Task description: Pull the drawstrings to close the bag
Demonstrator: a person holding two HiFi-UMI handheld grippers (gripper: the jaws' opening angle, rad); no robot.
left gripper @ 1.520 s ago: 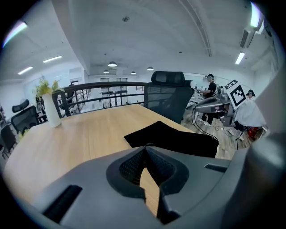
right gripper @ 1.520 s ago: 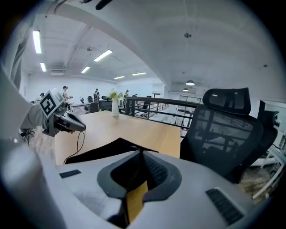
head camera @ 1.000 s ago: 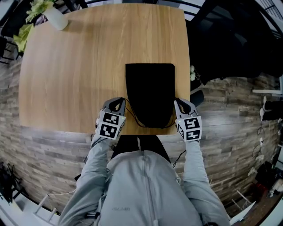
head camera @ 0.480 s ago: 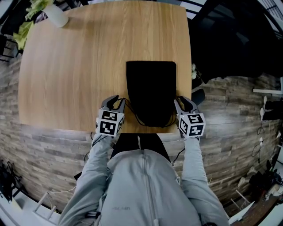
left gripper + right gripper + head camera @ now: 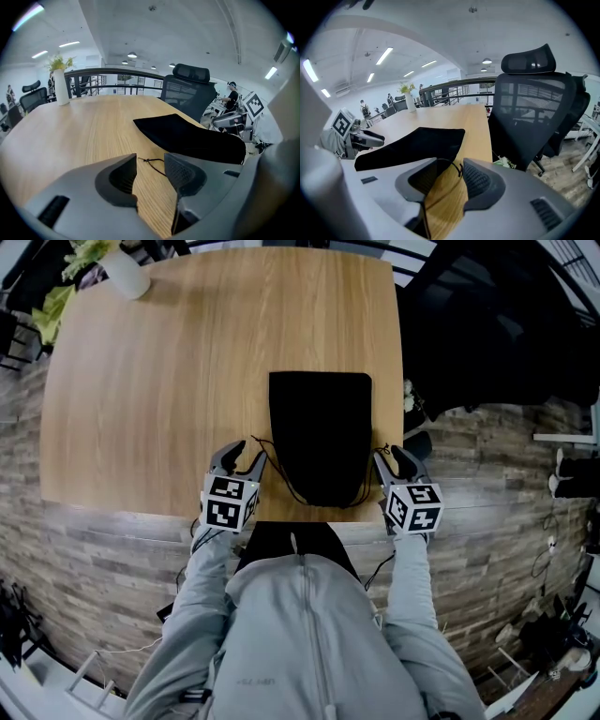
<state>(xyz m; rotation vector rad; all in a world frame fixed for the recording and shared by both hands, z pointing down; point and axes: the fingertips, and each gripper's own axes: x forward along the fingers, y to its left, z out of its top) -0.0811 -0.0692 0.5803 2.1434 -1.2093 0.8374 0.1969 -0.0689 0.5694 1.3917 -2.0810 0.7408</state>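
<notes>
A flat black drawstring bag lies on the wooden table, its mouth toward the near edge. Thin black drawstrings trail from the mouth to both sides. My left gripper sits just left of the bag's near corner; its jaws are opening, and the left cord end lies loose on the wood between them. My right gripper sits at the bag's right near corner by the table edge; its jaws are opening too, the right cord's knot between them, unpressed. The bag shows in both gripper views.
A white vase with greenery stands at the table's far left corner. A black office chair is close beyond the table's right edge. The near table edge runs just behind both grippers.
Both grippers' jaws have spread from shut to open, letting go of the drawstring ends. Both have drifted slightly outward from the bag.
</notes>
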